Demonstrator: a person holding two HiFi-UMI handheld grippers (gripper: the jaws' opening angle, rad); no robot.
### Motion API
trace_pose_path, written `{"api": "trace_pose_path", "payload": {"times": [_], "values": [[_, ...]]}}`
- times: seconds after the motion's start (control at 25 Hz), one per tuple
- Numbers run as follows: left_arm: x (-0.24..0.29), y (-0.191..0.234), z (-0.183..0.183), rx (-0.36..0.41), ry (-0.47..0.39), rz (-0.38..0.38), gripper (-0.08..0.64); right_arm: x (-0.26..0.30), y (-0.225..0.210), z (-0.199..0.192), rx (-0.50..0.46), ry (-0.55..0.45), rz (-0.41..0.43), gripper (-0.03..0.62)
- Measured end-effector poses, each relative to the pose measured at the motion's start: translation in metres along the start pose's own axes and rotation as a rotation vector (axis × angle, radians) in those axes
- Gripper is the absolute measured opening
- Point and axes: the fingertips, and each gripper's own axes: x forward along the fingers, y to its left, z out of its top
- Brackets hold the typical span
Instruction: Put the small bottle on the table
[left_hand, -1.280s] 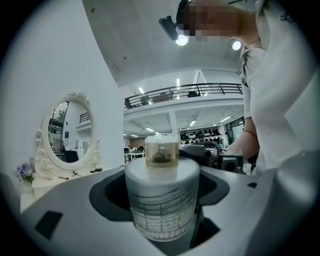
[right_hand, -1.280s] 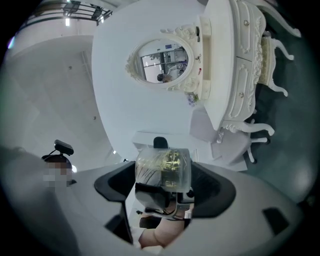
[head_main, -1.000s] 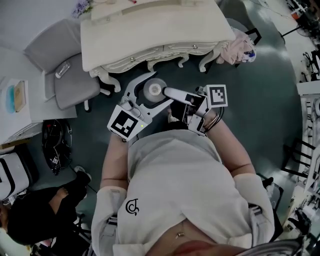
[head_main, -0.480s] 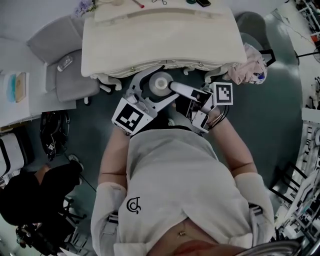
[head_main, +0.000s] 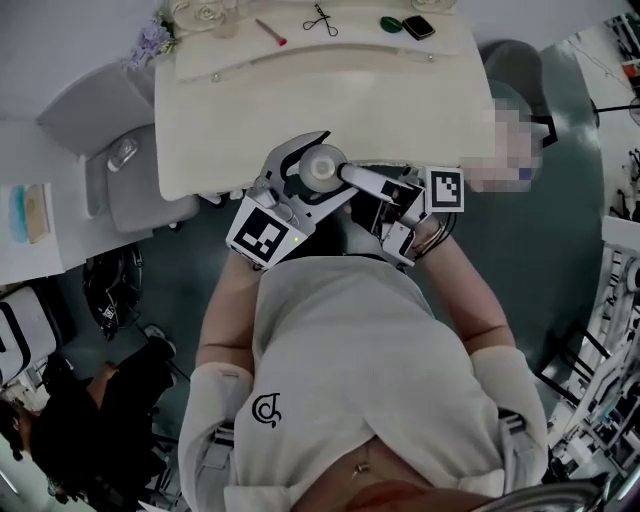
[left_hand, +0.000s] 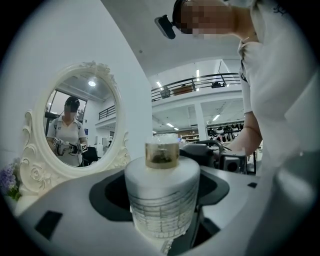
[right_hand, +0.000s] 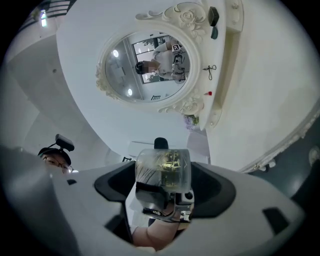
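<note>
Your left gripper (left_hand: 161, 192) is clamped wide on the white body of the small bottle (head_main: 318, 167). Your right gripper (right_hand: 164, 182) is closed on its clear top. In the head view the bottle is at centre frame, held right over the near edge of the table (head_main: 330, 95). Open tabletop runs from that edge up to the scissors (head_main: 320, 17) on the far side. The chair (head_main: 125, 165) is at the table's left corner, well apart from both grippers.

A staged bedroom corner inside a big open hall, more lab than home. An ornate white vanity surface (head_main: 300, 90) with a carved oval mirror (left_hand: 75, 125) and a grey chair (head_main: 140, 190) stand on a dark floor (head_main: 560, 250). Behind are a railed mezzanine (left_hand: 200, 82) and ceiling strip lights (left_hand: 170, 125).
</note>
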Motion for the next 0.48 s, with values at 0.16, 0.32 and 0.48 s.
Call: {"api": "trace_pose_path", "payload": {"times": [0.16,0.32,0.48], "values": [[0.015,0.044,-0.011,0.005,-0.006,-0.007,0.347,0.021,-0.016,0.041,-0.016,-0.012,0.002,0.345],[0.026,0.073,-0.024,0.009,-0.004,-0.011,0.347,0.033,-0.033,0.067,-0.012,-0.014,0.002,0.345],[0.035,0.092,-0.046,-0.031,0.008,0.003,0.347,0.039,-0.055,0.085,0.011,-0.004,-0.019,0.345]]}}
